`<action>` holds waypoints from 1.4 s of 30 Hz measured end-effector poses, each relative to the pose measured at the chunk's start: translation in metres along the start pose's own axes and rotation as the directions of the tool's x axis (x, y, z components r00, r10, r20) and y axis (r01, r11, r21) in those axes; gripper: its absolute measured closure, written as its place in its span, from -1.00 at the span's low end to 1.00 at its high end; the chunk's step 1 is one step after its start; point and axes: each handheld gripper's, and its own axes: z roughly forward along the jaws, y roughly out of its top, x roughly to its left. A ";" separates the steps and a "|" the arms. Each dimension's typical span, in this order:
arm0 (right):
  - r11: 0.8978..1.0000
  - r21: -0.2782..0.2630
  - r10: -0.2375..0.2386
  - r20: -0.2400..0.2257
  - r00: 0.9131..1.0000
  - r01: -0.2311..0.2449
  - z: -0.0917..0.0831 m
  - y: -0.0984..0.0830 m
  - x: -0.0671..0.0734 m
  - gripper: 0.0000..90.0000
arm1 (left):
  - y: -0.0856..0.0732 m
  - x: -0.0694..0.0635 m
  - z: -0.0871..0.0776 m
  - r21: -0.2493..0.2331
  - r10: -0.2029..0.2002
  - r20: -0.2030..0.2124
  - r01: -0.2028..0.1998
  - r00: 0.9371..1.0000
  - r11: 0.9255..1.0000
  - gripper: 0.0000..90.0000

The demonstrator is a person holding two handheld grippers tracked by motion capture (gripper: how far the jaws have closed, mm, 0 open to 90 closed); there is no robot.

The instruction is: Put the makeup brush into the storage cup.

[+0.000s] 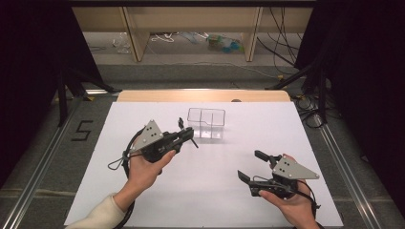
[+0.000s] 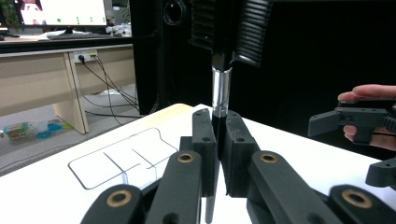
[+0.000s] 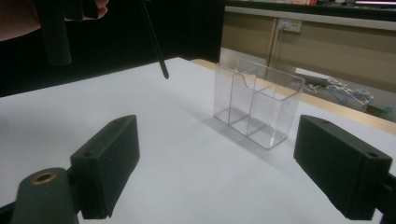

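One pen (image 1: 186, 131) sits clamped in the left gripper (image 1: 184, 135); the right gripper (image 1: 250, 167) gapes wide, holding nothing; one clear two-compartment holder (image 1: 206, 123) stands on the table (image 1: 267, 124)

Two hand-held grippers: the left gripper (image 1: 184, 135) and the right gripper (image 1: 252, 166). One black pen (image 2: 219, 88), clamped between the left gripper's jaws. One clear plastic organizer (image 1: 206, 122), just beyond the left gripper, with three compartments. One white table (image 1: 229, 191) beneath both.

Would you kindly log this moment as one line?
left gripper: shut on pen | right gripper: open, empty | clear holder: empty
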 end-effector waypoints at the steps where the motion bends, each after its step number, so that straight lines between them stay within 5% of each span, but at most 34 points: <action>1: 1.000 0.005 0.001 0.001 1.000 -0.001 -0.002 0.000 -0.001 -0.66 | 0.000 0.000 0.000 0.000 -0.001 -0.002 0.001 1.000 1.000 0.89; 19: 1.000 0.006 0.003 0.006 1.000 -0.003 -0.006 -0.003 -0.001 -0.66 | 0.006 0.008 0.006 0.022 0.029 -0.023 -0.028 0.999 0.999 0.89; 27: 1.000 0.011 -0.001 0.005 1.000 0.001 -0.006 -0.004 0.000 -0.66 | 0.010 0.008 0.011 0.028 0.014 -0.004 -0.014 1.000 1.000 0.89; 30: 1.000 0.022 0.011 -0.001 1.000 -0.011 -0.006 -0.004 0.001 -0.66 | 0.011 0.009 0.013 0.036 0.025 -0.024 -0.024 0.999 0.999 0.89; 31: 1.000 0.026 0.007 -0.005 1.000 -0.007 -0.006 -0.004 0.001 -0.66 | 0.011 0.008 0.016 0.004 -0.009 -0.035 0.009 0.999 1.000 0.89; 42: 1.000 0.022 -0.004 -0.003 1.000 0.004 -0.006 -0.004 0.000 -0.66 | 0.015 0.012 0.018 0.004 -0.007 -0.035 0.007 0.999 1.000 0.89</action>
